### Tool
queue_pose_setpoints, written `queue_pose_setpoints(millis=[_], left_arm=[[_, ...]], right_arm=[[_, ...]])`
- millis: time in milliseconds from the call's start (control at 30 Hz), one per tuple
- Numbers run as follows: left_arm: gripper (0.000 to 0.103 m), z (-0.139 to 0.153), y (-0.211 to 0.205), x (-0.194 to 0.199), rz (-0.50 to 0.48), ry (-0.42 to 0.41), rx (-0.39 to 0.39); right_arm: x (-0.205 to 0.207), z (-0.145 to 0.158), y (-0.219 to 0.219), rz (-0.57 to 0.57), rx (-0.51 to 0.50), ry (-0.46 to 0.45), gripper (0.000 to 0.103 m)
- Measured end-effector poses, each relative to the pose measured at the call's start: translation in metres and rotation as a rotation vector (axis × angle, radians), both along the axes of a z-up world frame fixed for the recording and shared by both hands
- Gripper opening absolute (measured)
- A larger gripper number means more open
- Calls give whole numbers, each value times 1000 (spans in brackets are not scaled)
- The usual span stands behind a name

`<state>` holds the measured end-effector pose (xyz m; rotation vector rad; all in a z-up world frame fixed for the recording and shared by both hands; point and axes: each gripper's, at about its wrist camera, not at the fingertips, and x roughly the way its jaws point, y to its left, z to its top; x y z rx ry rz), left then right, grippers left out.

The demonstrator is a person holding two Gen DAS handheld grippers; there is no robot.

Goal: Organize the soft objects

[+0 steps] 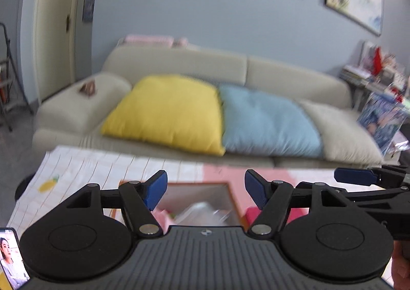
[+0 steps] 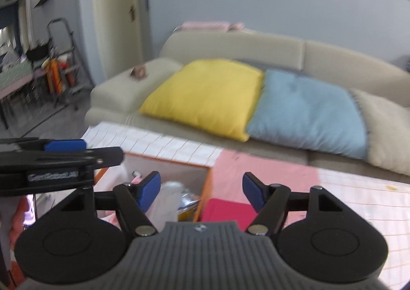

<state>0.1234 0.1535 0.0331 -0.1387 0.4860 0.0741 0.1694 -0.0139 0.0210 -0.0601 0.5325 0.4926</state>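
Observation:
A yellow pillow (image 1: 167,112) (image 2: 205,96), a light blue pillow (image 1: 266,121) (image 2: 307,112) and a beige pillow (image 1: 343,133) (image 2: 384,133) lie side by side on a beige sofa (image 1: 230,67) (image 2: 230,44). My left gripper (image 1: 205,192) is open and empty above an orange-rimmed box (image 1: 232,203). My right gripper (image 2: 201,191) is open and empty over the same box (image 2: 205,187), beside a red cloth (image 2: 223,209). Each gripper shows at the other view's edge, the right one (image 1: 353,176) and the left one (image 2: 64,145).
A table with a checked and pink cloth (image 1: 89,169) (image 2: 346,187) stands before the sofa. White and pink items fill the box (image 1: 200,213). A phone (image 1: 10,256) lies at the lower left. A cluttered shelf (image 1: 376,72) stands right, a ladder (image 2: 61,57) left.

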Motion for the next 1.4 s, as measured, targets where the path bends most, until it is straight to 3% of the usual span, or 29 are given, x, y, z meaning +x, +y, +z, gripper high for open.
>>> queue_pose_setpoints(millis=[300, 467, 700, 967, 1100, 1233, 1300, 1400], left_arm=[[81, 24, -58, -49, -49, -147, 19], [82, 19, -87, -72, -77, -189, 81], [90, 3, -115, -100, -54, -209, 165], [95, -18, -116, -104, -32, -130, 105], [95, -36, -110, -100, -19, -5, 31], [95, -54, -109, -96, -5, 90, 41], [103, -59, -107, -94, 12, 103, 38], [103, -62, -104, -94, 37, 91, 41]], right_arm=[[-55, 24, -80, -161, 109, -46, 90], [-88, 25, -111, -219, 110, -63, 95], [-127, 9, -132, -267, 98, -46, 99], [-146, -12, -140, -290, 95, -16, 99], [-143, -23, -134, -286, 42, 34, 99], [-138, -39, -128, -277, 23, 99, 100], [-137, -46, -126, -273, 4, 119, 100], [-134, -55, -125, -278, -21, 137, 100]])
